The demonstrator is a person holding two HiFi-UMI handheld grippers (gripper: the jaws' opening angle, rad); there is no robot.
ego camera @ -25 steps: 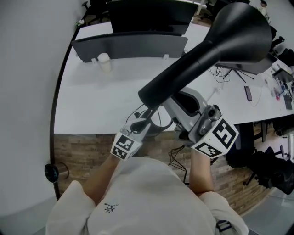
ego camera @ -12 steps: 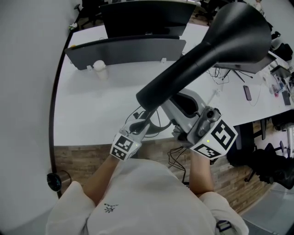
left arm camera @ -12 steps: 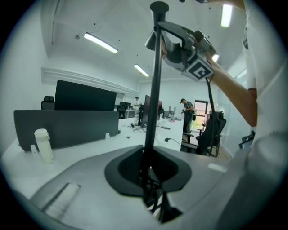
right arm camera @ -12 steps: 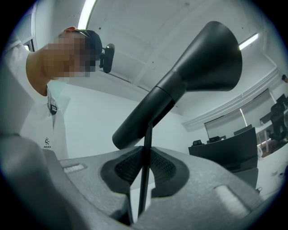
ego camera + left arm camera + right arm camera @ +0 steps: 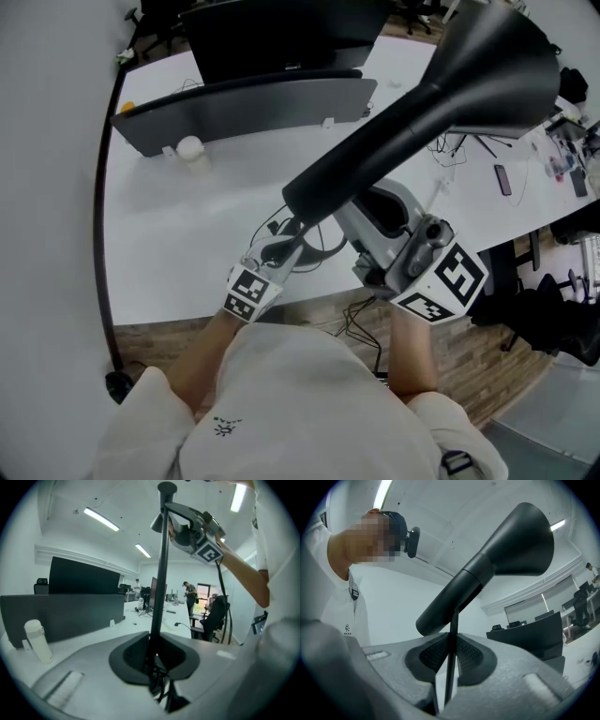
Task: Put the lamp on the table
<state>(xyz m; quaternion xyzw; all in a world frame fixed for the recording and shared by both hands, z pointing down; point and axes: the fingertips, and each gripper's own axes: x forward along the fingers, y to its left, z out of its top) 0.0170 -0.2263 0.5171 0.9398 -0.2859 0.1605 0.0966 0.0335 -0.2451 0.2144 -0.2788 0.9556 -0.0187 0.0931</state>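
Lamp (image 5: 487,75) is being held up by both claws at once. Left claw (image 5: 157,663) is pinching the thin black pole (image 5: 161,573) low down, jaws nearly together on it. Right claw (image 5: 450,656) is squeezing that same pole higher up, right under the big cone shade (image 5: 520,541). White tabletop (image 5: 187,216) is lying just below and ahead of the claws, with a white bottle (image 5: 38,641) sitting further out, off to the left claw's left.
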